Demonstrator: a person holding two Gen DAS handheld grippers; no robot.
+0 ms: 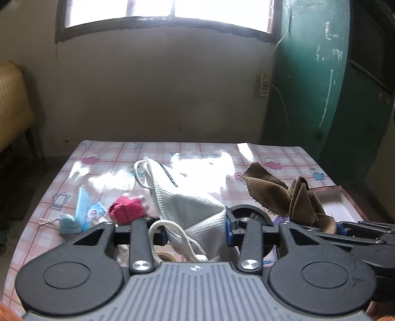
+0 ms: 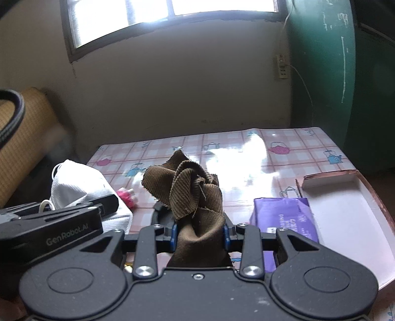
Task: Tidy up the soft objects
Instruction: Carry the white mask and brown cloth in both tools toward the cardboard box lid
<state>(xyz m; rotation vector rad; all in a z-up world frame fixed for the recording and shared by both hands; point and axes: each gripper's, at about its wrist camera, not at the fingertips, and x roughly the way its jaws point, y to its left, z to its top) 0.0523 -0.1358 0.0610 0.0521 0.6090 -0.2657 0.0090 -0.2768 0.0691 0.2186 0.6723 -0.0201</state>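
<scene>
The left gripper (image 1: 195,230) has its jaws clamped on a white mesh face mask (image 1: 187,205), whose body rises above the fingers while its ear loop (image 1: 170,228) hangs over them. The right gripper (image 2: 200,234) has its jaws closed on a bunched brown corduroy cloth (image 2: 192,190), held up just off the tabletop (image 2: 246,158); the two grippers sit side by side.

The tabletop carries a glossy pink checked cover printed with teapots. Toward its left edge lie a light blue mask (image 1: 79,212), a small printed packet (image 1: 95,212) and a red cloth roll (image 1: 128,206), close together. At its right edge is an open shallow box (image 2: 345,210) with a white inside, and a purple packet (image 2: 286,219) rests at the box's near-left side.

Behind stand a cream wall, a bright window (image 1: 163,12), a wall socket (image 1: 264,85), a green door (image 1: 311,74) and a woven chair (image 1: 12,103) at left.
</scene>
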